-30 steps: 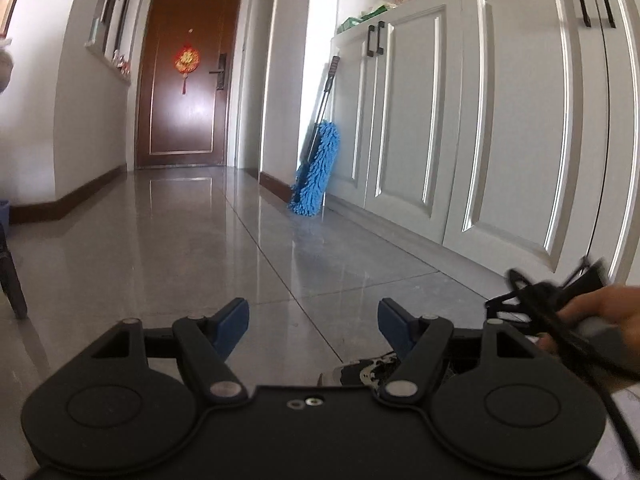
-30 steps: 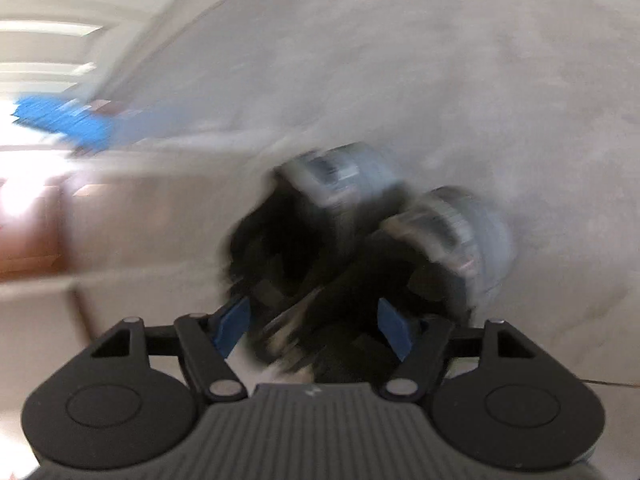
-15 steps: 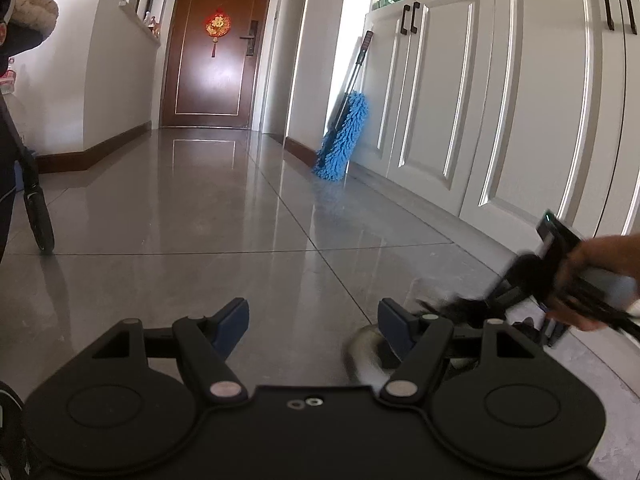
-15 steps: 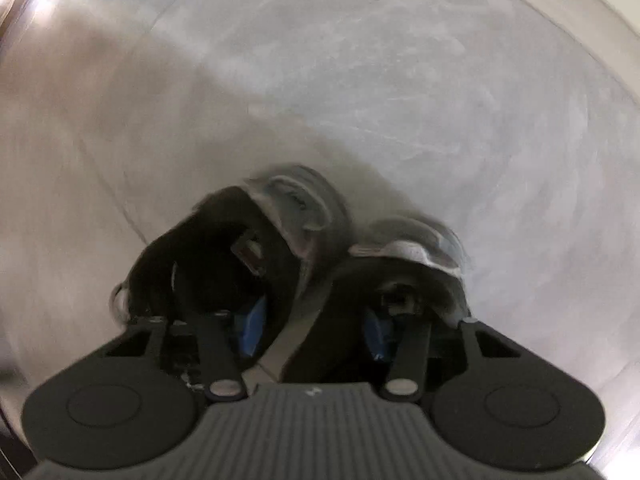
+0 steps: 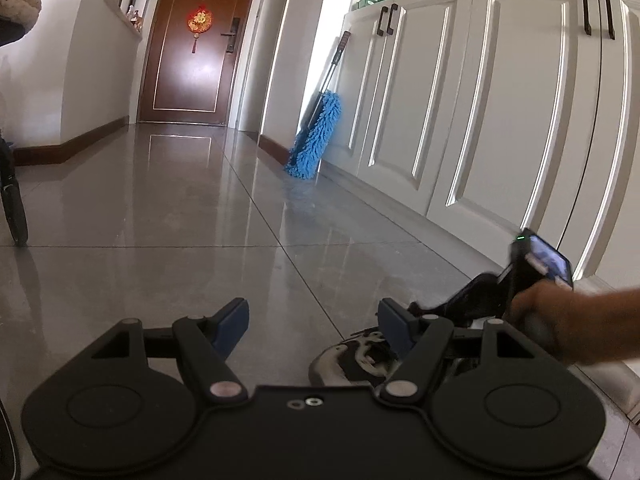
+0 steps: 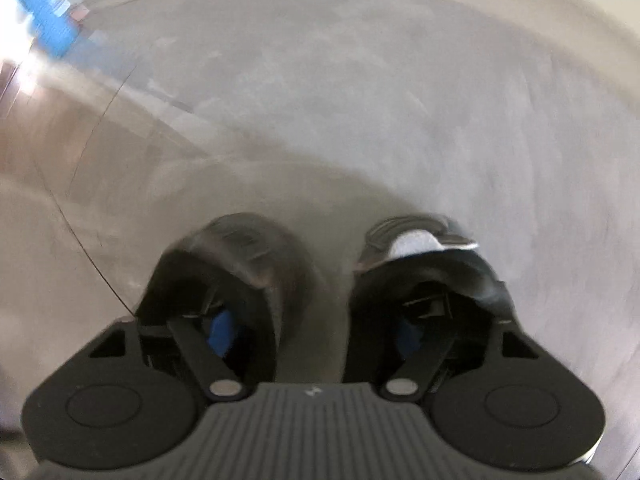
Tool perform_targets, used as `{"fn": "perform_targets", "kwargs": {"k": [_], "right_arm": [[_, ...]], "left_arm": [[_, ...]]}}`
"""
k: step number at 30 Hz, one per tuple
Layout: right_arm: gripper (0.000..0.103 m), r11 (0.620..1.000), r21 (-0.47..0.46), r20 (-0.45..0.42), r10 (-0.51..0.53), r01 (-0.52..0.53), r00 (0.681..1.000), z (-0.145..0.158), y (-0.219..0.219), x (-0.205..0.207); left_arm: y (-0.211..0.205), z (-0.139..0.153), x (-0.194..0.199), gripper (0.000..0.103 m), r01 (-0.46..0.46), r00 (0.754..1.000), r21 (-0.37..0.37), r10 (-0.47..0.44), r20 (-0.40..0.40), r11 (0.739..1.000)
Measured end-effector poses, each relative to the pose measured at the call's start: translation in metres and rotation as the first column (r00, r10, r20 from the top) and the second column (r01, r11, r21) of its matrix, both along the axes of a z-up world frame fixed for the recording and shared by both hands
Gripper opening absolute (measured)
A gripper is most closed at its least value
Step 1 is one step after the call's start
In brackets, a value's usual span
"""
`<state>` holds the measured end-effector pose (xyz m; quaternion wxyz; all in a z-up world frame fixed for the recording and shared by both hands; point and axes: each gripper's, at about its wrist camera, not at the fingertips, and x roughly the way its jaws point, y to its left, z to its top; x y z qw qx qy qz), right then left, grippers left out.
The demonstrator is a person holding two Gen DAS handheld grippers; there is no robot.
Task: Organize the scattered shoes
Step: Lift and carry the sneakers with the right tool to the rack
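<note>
Two black shoes lie side by side on the grey floor in the right wrist view, the left shoe [image 6: 240, 264] and the right shoe [image 6: 432, 272] with a strip of floor showing between them. My right gripper [image 6: 314, 330] points steeply down with one blue pad inside each shoe's opening, and its jaws are opening. The shoes' inner walls stand between the pads without being pinched together. In the left wrist view, one shoe's sole [image 5: 352, 360] shows behind my open, empty left gripper [image 5: 312, 320]. A hand [image 5: 560, 328] holds the right gripper there.
White cabinet doors [image 5: 480, 120] run along the right wall. A blue mop [image 5: 316, 136] leans against them further down the hall and is also visible as the mop [image 6: 48, 24]. A brown door [image 5: 192, 48] ends the corridor. A dark wheel [image 5: 14, 208] stands at the left edge.
The right gripper rolled and dipped its fingers into the two shoes. The shoes were pressed close half a second ago and now sit apart. The left gripper's view shifted slightly.
</note>
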<state>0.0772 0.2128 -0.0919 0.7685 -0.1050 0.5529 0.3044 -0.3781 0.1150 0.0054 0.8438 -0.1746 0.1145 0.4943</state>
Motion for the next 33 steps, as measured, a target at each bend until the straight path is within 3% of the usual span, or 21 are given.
{"fn": "perform_targets", "kwargs": {"k": [2,5,7,9,10,14,16,19,21,30,33], "right_arm": [[0.044,0.997,0.023,0.079,0.069,-0.071,0.994,0.004,0.001,-0.013],[0.036,0.973,0.058,0.225,0.206,-0.224,0.952,0.008,-0.006,-0.036],[0.036,0.926,0.031,0.381,0.338,-0.377,0.861,0.009,-0.015,-0.061],[0.036,0.885,0.028,0.448,0.405,-0.466,0.797,0.010,-0.025,-0.071],[0.036,0.865,0.049,0.453,0.427,-0.500,0.783,0.012,-0.032,-0.072],[0.036,0.843,0.113,0.474,0.420,-0.526,0.774,0.007,-0.049,-0.076],[0.035,0.864,0.243,0.434,0.309,-0.441,0.846,0.001,-0.069,-0.064],[0.035,0.856,0.369,0.415,0.196,-0.361,0.889,0.005,-0.095,-0.057],[0.035,0.837,0.427,0.421,0.151,-0.342,0.894,0.006,-0.122,-0.062],[0.038,0.746,0.527,0.571,0.044,-0.407,0.820,0.039,-0.200,-0.103],[0.038,0.701,0.555,0.633,-0.006,-0.448,0.774,0.062,-0.219,-0.103]], "left_arm": [[0.000,-0.001,-0.003,0.071,-0.006,1.000,0.003,0.006,-0.006,1.000],[-0.001,-0.001,-0.004,0.071,-0.010,1.000,0.004,0.010,-0.007,1.000],[-0.002,0.001,-0.005,0.071,-0.009,1.000,0.011,0.009,-0.005,1.000],[-0.002,0.001,-0.004,0.071,-0.006,1.000,0.017,0.006,-0.005,1.000],[-0.002,0.002,-0.003,0.071,-0.004,1.000,0.021,0.004,-0.007,1.000],[-0.003,0.005,0.001,0.071,0.000,1.000,0.035,0.000,-0.003,0.999],[-0.006,0.008,0.003,0.071,0.007,1.000,0.048,-0.007,-0.006,0.999],[-0.010,0.013,0.007,0.071,0.019,1.000,0.071,-0.018,-0.017,0.997],[-0.015,0.017,0.011,0.071,0.032,0.999,0.092,-0.030,-0.029,0.995],[-0.039,0.053,0.033,0.071,0.038,0.999,0.234,-0.033,-0.026,0.971],[-0.049,0.074,0.054,0.071,0.052,0.998,0.299,-0.056,0.002,0.953]]}}
